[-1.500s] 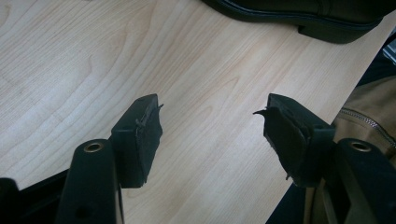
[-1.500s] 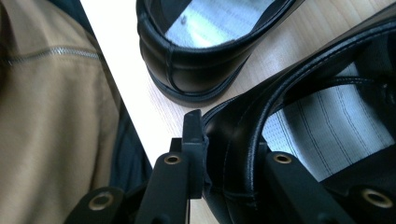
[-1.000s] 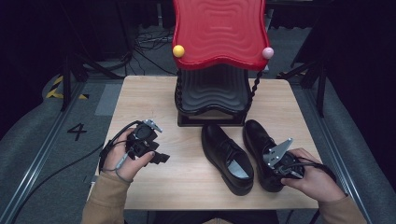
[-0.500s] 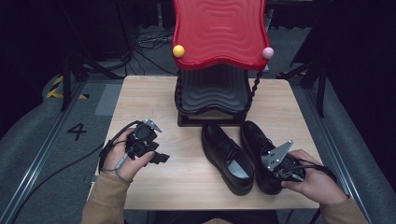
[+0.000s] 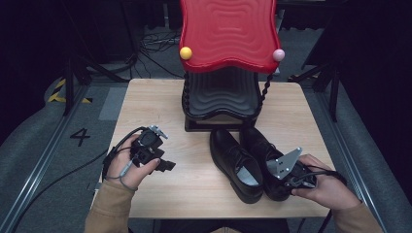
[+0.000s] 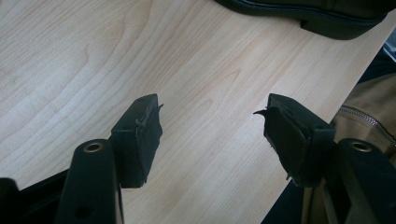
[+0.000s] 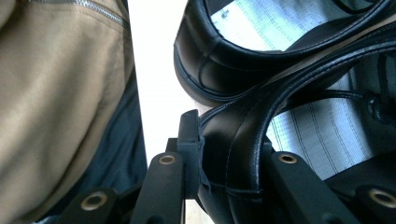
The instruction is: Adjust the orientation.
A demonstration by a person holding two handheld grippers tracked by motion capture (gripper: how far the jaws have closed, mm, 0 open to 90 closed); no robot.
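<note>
Shoes, black leather, two of them side by side on the near half of the wooden table (image 5: 194,189), just in front of the black stand with the red wavy top (image 5: 228,36), which serves here as the landmark. The left shoe (image 5: 236,167) lies with its toe toward the stand's base and its pale insole showing. The right shoe (image 5: 265,158) lies just beside it, toe likewise toward the stand, heel toward the table's near edge.

The right gripper (image 7: 229,177) sits at that heel, on the side farthest from the stand. In the right gripper view its jaws are clamped on the back wall of the right shoe (image 7: 233,154): one jaw presses the outside of the heel, the other stands inside the opening, over the striped insole. The left shoe (image 7: 210,70) appears above it in that view, its heel rim close to the held one. A tan sleeve (image 7: 60,93) shows to one side.

The left gripper (image 5: 153,155) rests well to the left of the stand's base, over bare wood. In the left gripper view its jaws stand wide apart with nothing between them; the point midway between the tips (image 6: 212,112) falls on plain tabletop. The sole edge of a shoe (image 6: 322,14) crosses the top of that view, well apart from the jaws.
</note>
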